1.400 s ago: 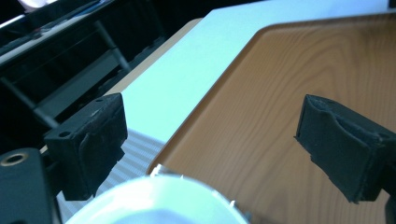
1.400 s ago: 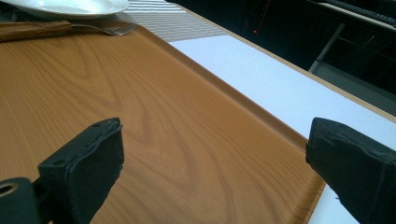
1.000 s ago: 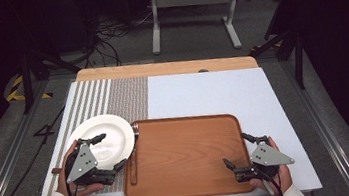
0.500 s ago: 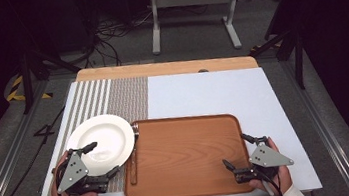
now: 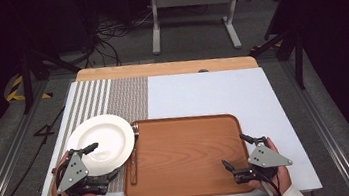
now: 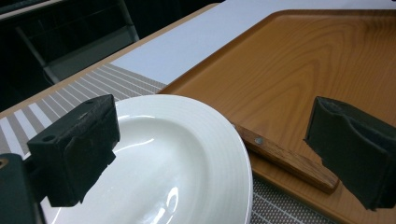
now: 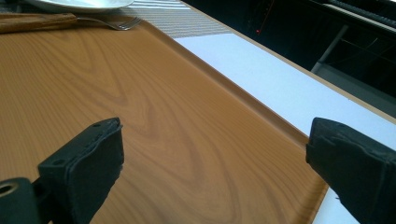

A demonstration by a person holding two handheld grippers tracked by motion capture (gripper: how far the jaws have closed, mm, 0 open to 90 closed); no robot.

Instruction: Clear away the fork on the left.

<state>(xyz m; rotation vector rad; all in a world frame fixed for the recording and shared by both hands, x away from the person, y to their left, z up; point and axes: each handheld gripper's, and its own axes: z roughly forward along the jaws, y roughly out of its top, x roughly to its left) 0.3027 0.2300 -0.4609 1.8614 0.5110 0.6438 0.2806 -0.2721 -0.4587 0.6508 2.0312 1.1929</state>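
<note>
- A white plate (image 5: 101, 144) lies on the striped placemat (image 5: 112, 96) at the table's near left, its right edge just beside the wooden tray (image 5: 190, 156).
- A fork (image 5: 133, 156) with a wooden handle rests along the tray's left rim, tines toward the far side, right beside the plate.
- The left gripper (image 5: 100, 161) sits at the plate's near edge with its jaws spread wide. In the left gripper view one pad hangs over the plate's bowl and the other over the tray, so the plate's rim and the fork handle (image 6: 289, 161) lie between them; neither pad touches anything.
- The right gripper (image 5: 237, 151) rests at the tray's near right corner, jaws wide apart, holding nothing. In the right gripper view bare tray wood (image 7: 154, 116) lies between the pads, and the tray's edge runs toward the right pad.
- Compared with one second ago, the left gripper has drawn back toward the person and turned more to the right; the plate, fork and tray lie as before, and the right gripper has hardly moved.
</note>
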